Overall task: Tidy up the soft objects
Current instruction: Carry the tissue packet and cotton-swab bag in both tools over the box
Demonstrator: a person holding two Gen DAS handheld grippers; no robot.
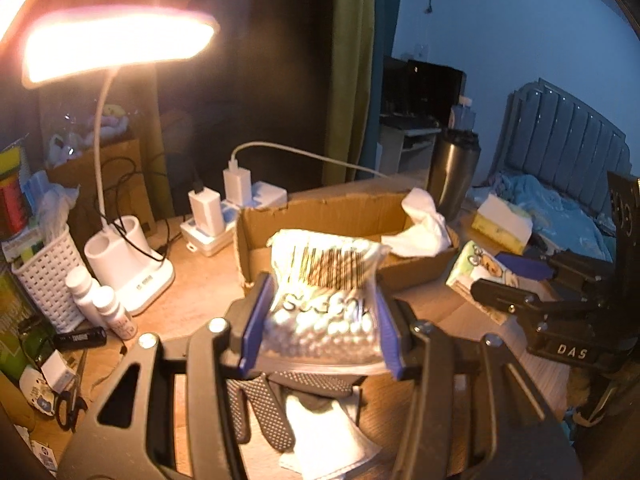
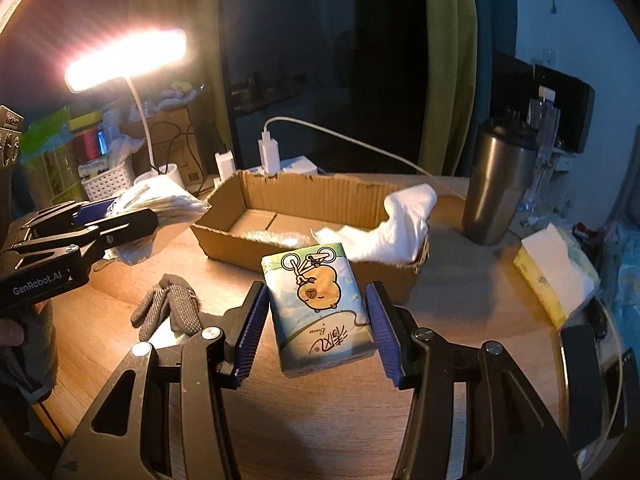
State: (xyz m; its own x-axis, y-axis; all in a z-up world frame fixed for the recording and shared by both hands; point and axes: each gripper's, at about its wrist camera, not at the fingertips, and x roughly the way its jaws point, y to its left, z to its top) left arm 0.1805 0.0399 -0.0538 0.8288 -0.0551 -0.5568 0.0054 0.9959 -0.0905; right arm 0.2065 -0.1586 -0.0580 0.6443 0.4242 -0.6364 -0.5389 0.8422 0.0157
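My left gripper (image 1: 320, 320) is shut on a clear bag of cotton swabs (image 1: 324, 280) and holds it above the table, just short of the cardboard box (image 1: 312, 216). The same bag (image 2: 160, 208) shows at the left in the right wrist view, left of the box (image 2: 304, 196). A white cloth (image 2: 396, 224) lies over the box's right end. My right gripper (image 2: 316, 320) is open, its pads on either side of a tissue pack (image 2: 320, 304) with a cartoon animal, lying on the table before the box. A grey dotted glove (image 2: 170, 312) lies to the left on the table.
A lit desk lamp (image 1: 116, 44) stands at the left with a white basket (image 1: 48, 276), bottles (image 1: 100, 304) and chargers (image 1: 224, 208). A steel tumbler (image 2: 500, 188) and a tissue box (image 2: 556, 276) stand right of the cardboard box. A white cloth (image 1: 328, 432) lies under the glove.
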